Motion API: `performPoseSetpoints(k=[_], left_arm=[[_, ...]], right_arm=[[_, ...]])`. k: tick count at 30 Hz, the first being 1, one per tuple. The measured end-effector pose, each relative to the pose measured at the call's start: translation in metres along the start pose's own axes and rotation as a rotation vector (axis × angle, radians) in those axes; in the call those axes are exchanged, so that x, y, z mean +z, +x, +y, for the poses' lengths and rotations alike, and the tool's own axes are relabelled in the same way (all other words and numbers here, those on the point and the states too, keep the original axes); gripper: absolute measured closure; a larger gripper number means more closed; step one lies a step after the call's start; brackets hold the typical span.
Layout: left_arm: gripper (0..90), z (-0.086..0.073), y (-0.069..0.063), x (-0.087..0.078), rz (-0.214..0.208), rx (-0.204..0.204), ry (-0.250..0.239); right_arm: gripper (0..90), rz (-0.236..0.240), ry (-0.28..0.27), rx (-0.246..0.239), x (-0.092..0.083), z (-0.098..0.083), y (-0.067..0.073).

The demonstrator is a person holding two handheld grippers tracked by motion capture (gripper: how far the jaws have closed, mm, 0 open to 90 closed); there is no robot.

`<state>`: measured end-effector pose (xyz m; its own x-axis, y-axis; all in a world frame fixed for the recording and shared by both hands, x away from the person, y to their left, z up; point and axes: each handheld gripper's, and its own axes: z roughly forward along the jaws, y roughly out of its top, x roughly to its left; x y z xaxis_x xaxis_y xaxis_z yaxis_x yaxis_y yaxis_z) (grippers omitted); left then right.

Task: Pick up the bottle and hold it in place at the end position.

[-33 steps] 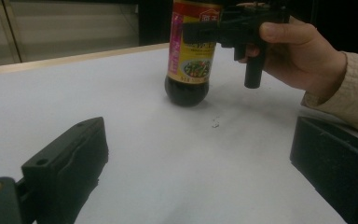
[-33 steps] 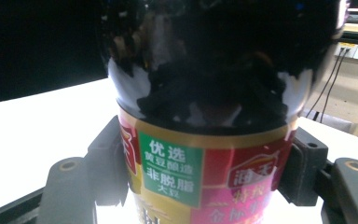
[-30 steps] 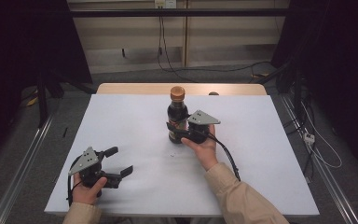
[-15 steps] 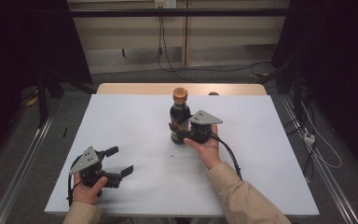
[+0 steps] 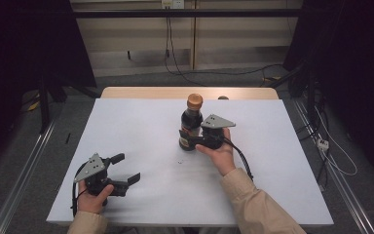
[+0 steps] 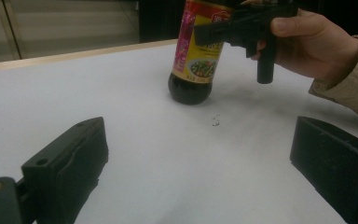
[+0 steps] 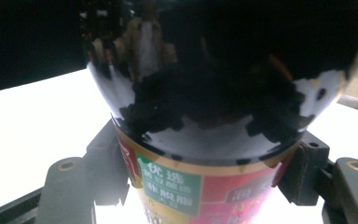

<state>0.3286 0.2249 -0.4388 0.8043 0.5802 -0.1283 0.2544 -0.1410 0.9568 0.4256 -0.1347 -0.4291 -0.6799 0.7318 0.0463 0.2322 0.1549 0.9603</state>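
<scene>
A dark sauce bottle [image 5: 191, 123], upright mid-table [image 5: 141, 126], is clamped at its red-and-green label by the right gripper [image 5: 195, 140]; Chinese characters are seen, too blurred to read. The left gripper [image 5: 126, 169] is held wide, near the front edge

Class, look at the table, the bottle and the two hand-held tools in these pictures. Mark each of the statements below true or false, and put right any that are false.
1. The right tool is closed around the dark bottle. True.
2. The bottle lies on its side. False: it stands upright on the white table.
3. The left tool has its jaws apart and holds nothing. True.
4. The bottle's cap is off. False: a brown cap sits on top.
5. The left tool touches the bottle. False: it is well apart, near the table's front left.
</scene>
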Motion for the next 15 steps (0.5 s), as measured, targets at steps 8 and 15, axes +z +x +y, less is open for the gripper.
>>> performPoseSetpoints(k=[8, 15], left_arm=[[3.8, -0.0013, 0.0008, 0.0008, 0.000, -0.005, 0.001], [3.8, -0.0014, 0.0009, -0.0002, -0.002, -0.008, -0.001]], right_arm=[[30.8, 0.020, 0.011, -0.021, 0.0022, 0.0002, 0.0020], [30.5, 0.008, -0.005, -0.010, 0.0093, -0.0003, 0.0021]])
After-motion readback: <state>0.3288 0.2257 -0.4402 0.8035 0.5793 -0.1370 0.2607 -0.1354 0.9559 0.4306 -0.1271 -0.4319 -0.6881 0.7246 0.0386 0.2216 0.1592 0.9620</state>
